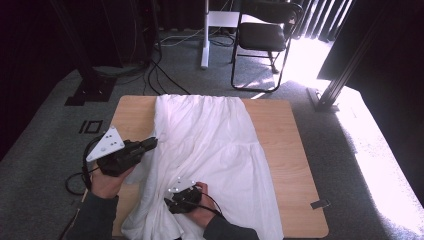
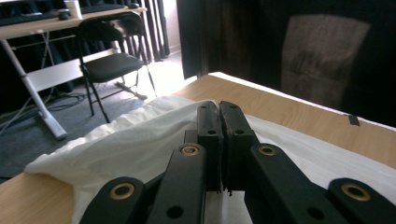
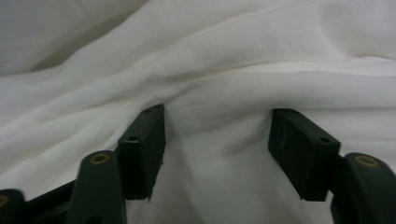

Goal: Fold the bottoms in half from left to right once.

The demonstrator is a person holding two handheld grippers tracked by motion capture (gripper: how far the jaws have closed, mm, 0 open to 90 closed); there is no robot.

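While the white cloth [image 1: 210, 150] lies spread down the middle of the wooden counter [image 1: 285, 145], both tools are working its near end. The right tool [image 1: 172, 204] sits at about 6 o'clock on the counter, low on the fabric, jaws standing wide apart with a soft ridge of cloth [image 3: 219, 116] bunched between them; the pads aren't pressing on it as far as I can tell. Over at roughly 8 o'clock, the left tool [image 1: 151, 143] has its jaws squeezed tight together right at the cloth's left edge. In the left gripper view the cloth [image 2: 135, 140] lies under and around the closed tips, but honestly can't tell if any fabric is pinched in there. Farther back the cloth runs up to 12 o'clock, reaching the counter's far edge. Beyond that, a black chair [image 1: 265, 37] stands on the grey carpet [image 1: 60, 110].
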